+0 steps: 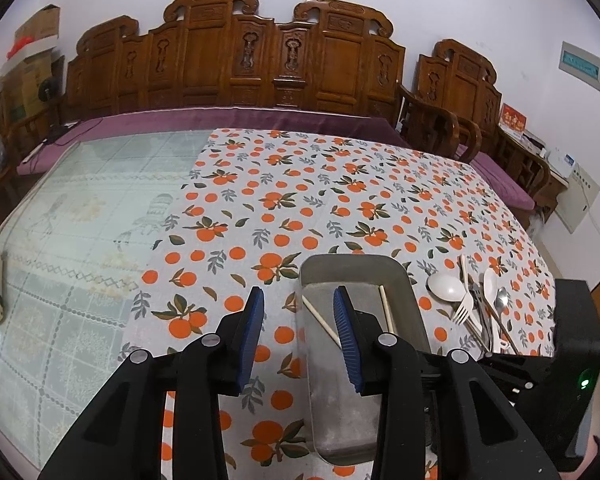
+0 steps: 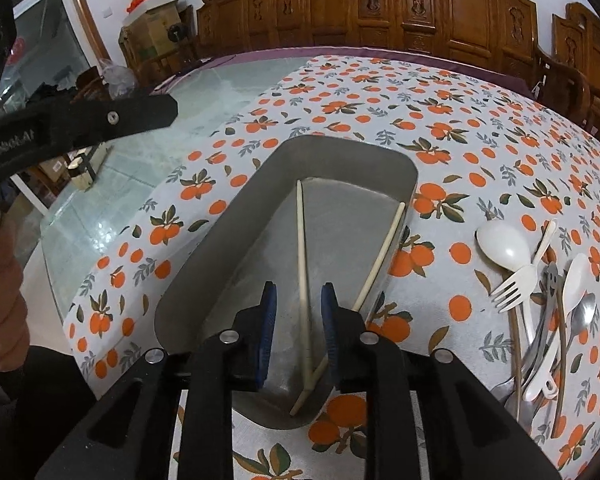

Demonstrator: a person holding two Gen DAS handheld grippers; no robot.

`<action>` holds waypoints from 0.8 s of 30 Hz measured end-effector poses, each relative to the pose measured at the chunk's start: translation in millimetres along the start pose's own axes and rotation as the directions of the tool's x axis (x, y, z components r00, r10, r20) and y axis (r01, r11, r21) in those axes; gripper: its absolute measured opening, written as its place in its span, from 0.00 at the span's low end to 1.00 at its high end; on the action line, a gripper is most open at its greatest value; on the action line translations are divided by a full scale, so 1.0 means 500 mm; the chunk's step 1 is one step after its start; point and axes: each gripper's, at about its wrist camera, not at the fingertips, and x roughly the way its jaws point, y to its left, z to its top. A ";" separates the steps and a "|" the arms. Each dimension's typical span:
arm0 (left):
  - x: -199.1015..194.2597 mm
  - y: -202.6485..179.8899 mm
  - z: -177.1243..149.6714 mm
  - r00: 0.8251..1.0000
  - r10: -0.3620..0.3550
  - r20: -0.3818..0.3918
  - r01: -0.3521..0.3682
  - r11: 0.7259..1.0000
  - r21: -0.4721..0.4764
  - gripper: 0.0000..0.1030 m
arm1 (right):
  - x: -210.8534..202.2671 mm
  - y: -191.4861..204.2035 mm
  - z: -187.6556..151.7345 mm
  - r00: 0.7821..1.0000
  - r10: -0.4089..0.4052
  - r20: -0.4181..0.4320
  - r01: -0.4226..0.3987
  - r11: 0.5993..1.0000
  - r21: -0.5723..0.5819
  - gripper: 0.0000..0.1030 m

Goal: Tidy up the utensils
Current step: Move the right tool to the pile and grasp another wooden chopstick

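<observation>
Nearest in the right wrist view, the right gripper [image 2: 298, 312] hangs over the near end of the rectangular grey metal tray [image 2: 220, 240] with its blue ribbed fingers [image 2: 269, 320] parted to a moderate gap and nothing clamped; one of the two pale wooden chopsticks [image 2: 302, 264] runs along the tray floor straight through that gap, and whether a pad brushes it I cannot tell. The pair lies crossed at the near end and splays apart toward the far wall, so I judge that only this first step is done. The tray looks like dull brushed steel, with rounded corners and steep smooth walls. Off to the right of the right fingers, well outside the tray, the loose heap of white plastic and steel cutlery [image 2: 540, 312] waits on the counter: a round-bowled white plastic spoon [image 2: 504, 246], a white plastic fork [image 2: 516, 286], a narrower white spoon, a shiny steel spoon and dark thin handles, overlapping. Most of the sorting seems left. The left gripper [image 1: 299, 316] has its fingers spread wide and empty, the right-hand one over the tray's left edge. Beyond the fingers stretches the matte orange-fruit printed cloth [image 1: 300, 184] over a glossy pale patterned counter [image 1: 80, 208], then carved dark wooden chairs [image 1: 236, 52].
</observation>
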 end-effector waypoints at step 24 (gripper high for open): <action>0.042 -0.221 -0.057 0.995 -0.101 -0.026 0.104 0.983 0.153 0.45 | -0.165 -0.339 -0.093 0.976 -0.202 0.081 0.193 0.975 0.105 0.24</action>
